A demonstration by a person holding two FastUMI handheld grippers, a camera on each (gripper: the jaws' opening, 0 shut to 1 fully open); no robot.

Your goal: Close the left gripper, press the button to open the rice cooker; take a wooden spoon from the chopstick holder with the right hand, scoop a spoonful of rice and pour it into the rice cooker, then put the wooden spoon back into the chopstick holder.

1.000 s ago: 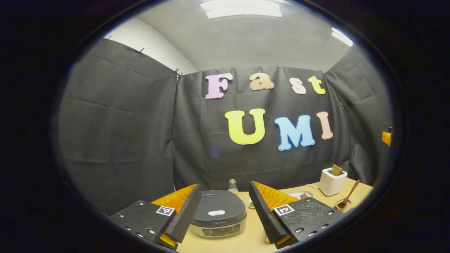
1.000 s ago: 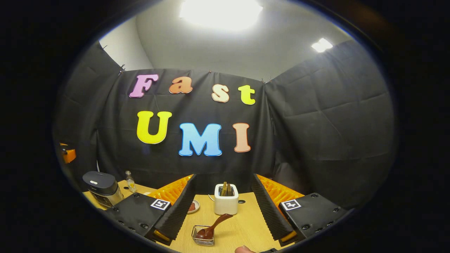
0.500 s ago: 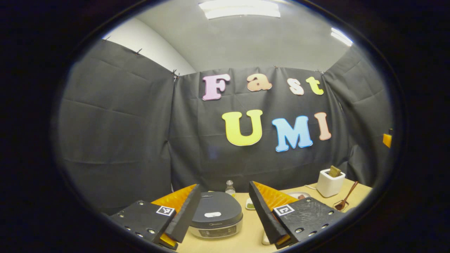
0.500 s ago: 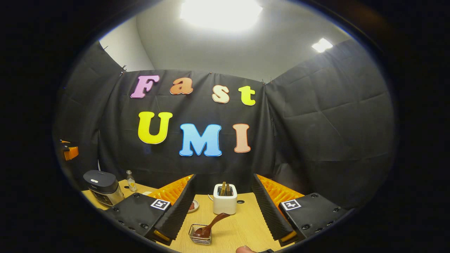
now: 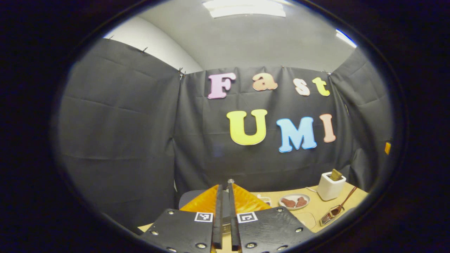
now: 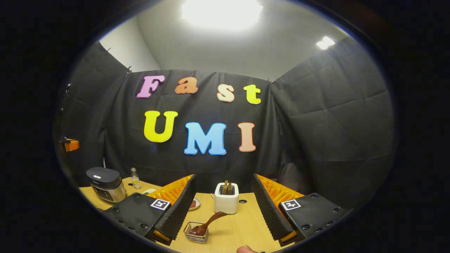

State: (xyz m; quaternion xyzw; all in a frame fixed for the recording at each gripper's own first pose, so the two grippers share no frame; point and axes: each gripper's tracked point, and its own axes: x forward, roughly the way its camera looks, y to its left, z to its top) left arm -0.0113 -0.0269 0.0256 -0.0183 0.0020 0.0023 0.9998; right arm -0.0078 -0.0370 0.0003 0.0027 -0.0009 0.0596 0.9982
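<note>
My left gripper [image 5: 224, 188] is shut with nothing between its fingers, and it points at the dark grey rice cooker [image 5: 188, 197], which is mostly hidden behind it. In the right gripper view the rice cooker [image 6: 105, 180] stands at the far left with its lid down. My right gripper [image 6: 224, 182] is open and empty, facing the white chopstick holder [image 6: 226, 199], which has wooden handles sticking up. In front of the holder, a wooden spoon [image 6: 211, 223] leans in a small clear bowl [image 6: 195, 236]. The holder [image 5: 329, 187] and the spoon [image 5: 342, 203] sit at the right in the left gripper view.
A small plate [image 5: 294, 202] with brown pieces lies between cooker and holder on the wooden table [image 6: 242, 228]. A little bottle [image 6: 134, 177] stands behind the cooker. A fingertip [image 6: 245, 249] shows at the bottom edge. Black cloth walls close in the back and sides.
My left gripper's fingers have come together from wide open to shut, now covering most of the rice cooker. The right gripper stays open and has barely shifted.
</note>
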